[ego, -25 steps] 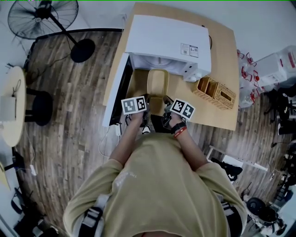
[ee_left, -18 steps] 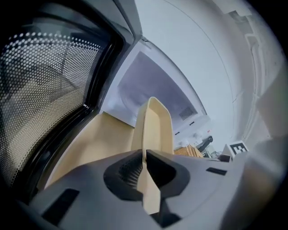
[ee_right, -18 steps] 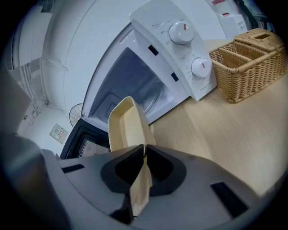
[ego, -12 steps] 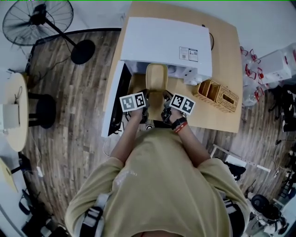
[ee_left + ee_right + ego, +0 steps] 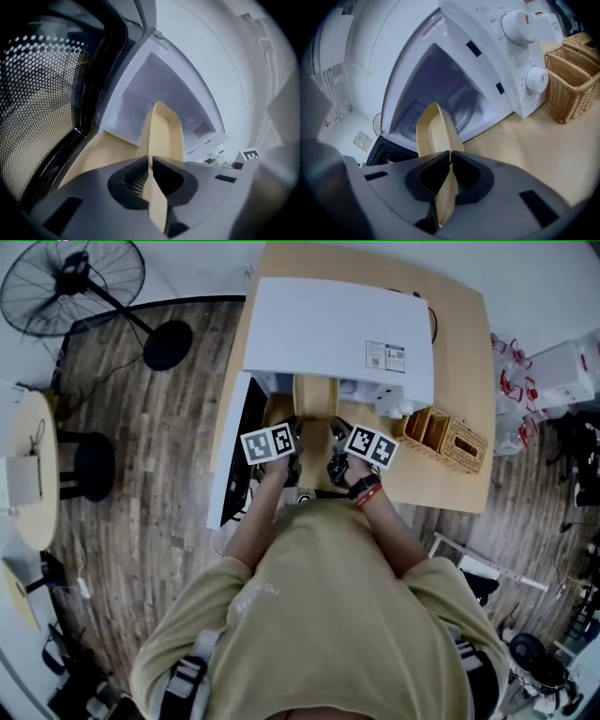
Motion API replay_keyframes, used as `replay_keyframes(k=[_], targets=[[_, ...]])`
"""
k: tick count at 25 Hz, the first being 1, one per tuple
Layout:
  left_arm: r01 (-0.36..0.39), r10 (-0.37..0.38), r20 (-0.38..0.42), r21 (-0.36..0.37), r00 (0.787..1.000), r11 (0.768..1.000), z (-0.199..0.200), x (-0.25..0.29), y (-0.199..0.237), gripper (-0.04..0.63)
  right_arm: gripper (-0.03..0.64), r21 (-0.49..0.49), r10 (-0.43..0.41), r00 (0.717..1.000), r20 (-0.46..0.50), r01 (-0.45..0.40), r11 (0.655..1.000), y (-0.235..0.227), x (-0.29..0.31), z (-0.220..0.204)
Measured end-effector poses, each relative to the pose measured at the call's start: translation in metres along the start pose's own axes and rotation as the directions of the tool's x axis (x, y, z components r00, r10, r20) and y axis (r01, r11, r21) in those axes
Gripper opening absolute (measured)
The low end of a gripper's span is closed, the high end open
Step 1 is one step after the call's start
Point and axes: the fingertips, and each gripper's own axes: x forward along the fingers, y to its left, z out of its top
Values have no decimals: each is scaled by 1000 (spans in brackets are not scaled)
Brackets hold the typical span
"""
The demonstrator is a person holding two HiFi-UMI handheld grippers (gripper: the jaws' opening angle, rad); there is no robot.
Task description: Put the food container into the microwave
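Observation:
A cream food container point(image 5: 316, 407) is held level at the mouth of the white microwave point(image 5: 333, 329), its far end under the microwave's top edge. My left gripper point(image 5: 292, 461) is shut on the container's near left rim point(image 5: 154, 187). My right gripper point(image 5: 336, 463) is shut on its near right rim point(image 5: 446, 187). In the left gripper view the container point(image 5: 164, 133) points into the microwave's cavity point(image 5: 161, 89). The right gripper view shows the container point(image 5: 433, 131) in front of the cavity point(image 5: 445, 93), whose glass turntable point(image 5: 466, 105) is visible.
The microwave door point(image 5: 239, 451) hangs open to the left, its mesh window point(image 5: 42, 98) close beside my left gripper. A wicker basket point(image 5: 448, 437) stands right of the microwave on the wooden table point(image 5: 459, 343). The control knobs point(image 5: 520, 26) are on the right. A fan point(image 5: 75, 277) stands on the floor.
Both grippers have carried the container forward, so its far end has gone from in front of the microwave to under its top edge.

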Motion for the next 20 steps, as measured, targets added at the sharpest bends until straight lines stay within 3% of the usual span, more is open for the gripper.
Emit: replay_keyframes(k=[7,13,20], targets=[[36,-36,13,-4,999,999,18,11,-4,44,34,10,8,1000,23,-8,1000,2,8,19],[11,-12,25,25,1000,1000,31,22,-5,44,34,-157,-13,999,46,20,987,9,17,37],[23,-25,48,35,999,999,49,36,-8,44,34,-145,-8,999,51,15,989,5,31,53]])
